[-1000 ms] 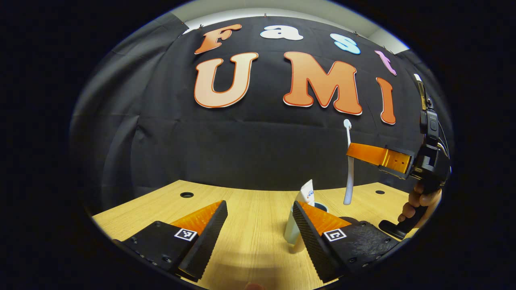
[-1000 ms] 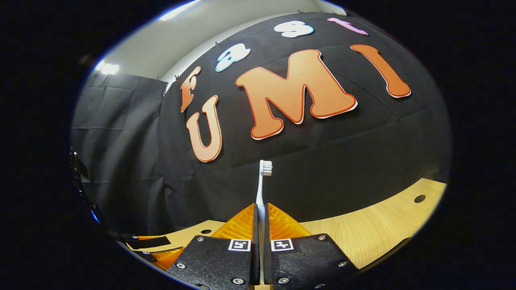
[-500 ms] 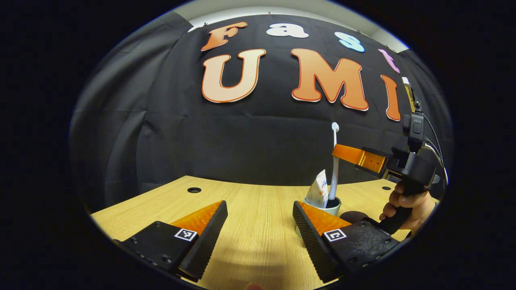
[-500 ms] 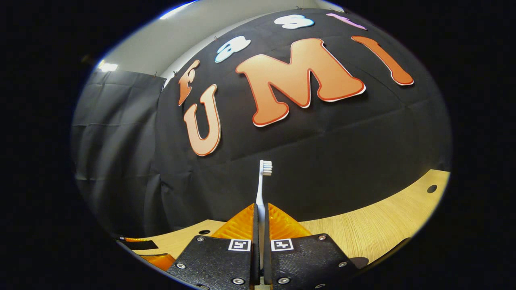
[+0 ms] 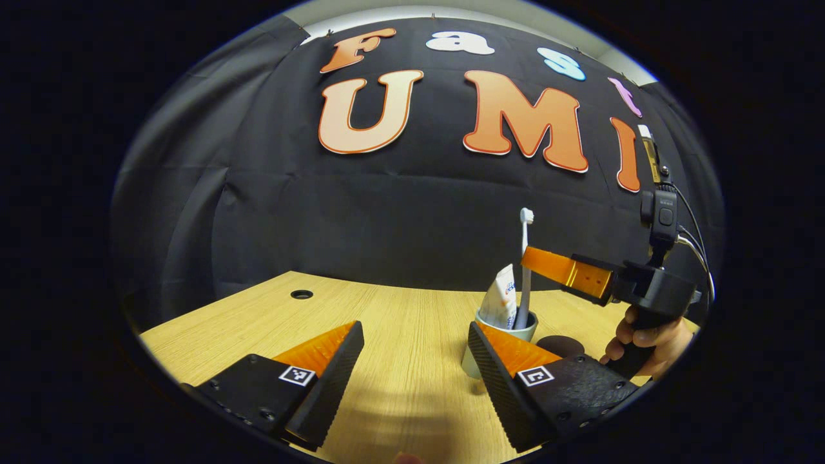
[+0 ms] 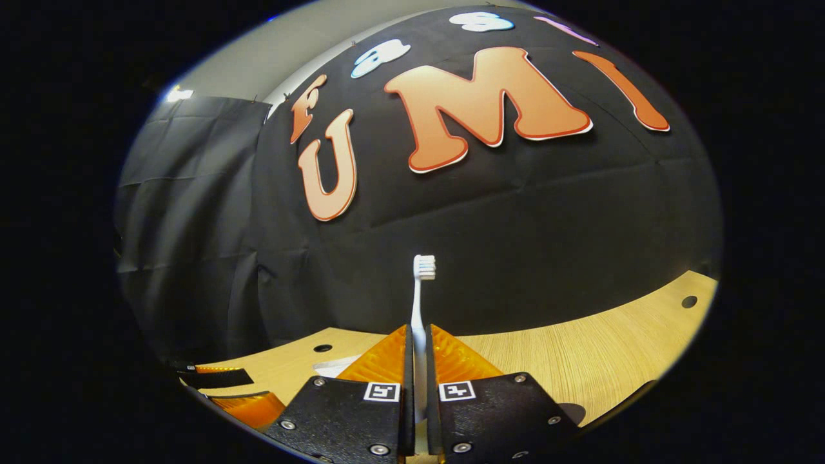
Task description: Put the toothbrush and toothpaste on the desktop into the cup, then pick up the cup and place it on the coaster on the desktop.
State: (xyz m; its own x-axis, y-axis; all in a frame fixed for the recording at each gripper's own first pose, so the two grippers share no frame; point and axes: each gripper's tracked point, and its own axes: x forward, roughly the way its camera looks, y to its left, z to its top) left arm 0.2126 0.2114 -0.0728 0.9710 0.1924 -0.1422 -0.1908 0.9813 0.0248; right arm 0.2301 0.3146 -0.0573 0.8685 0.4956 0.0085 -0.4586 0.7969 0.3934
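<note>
White plastic toothbrush stands upright, pinched in the right hand-held gripper, its lower end already inside the pale round cup directly below. The left hand-held gripper waits spread, with the cup just beside its right finger on the wooden bench.

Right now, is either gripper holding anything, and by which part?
The right gripper clamps the white plastic toothbrush mid-handle, its lower end inside the pale cup. The left gripper is open, holding nothing.

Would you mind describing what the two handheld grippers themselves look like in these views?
Each gripper has two wedge-shaped orange fingers with ribbed black pads, mounted on textured black blocks bearing small square black-and-white markers. The right gripper, seen from the left gripper view, has a black pistol-style body, cables, and an upright mast; a bare hand grips its handle.
</note>
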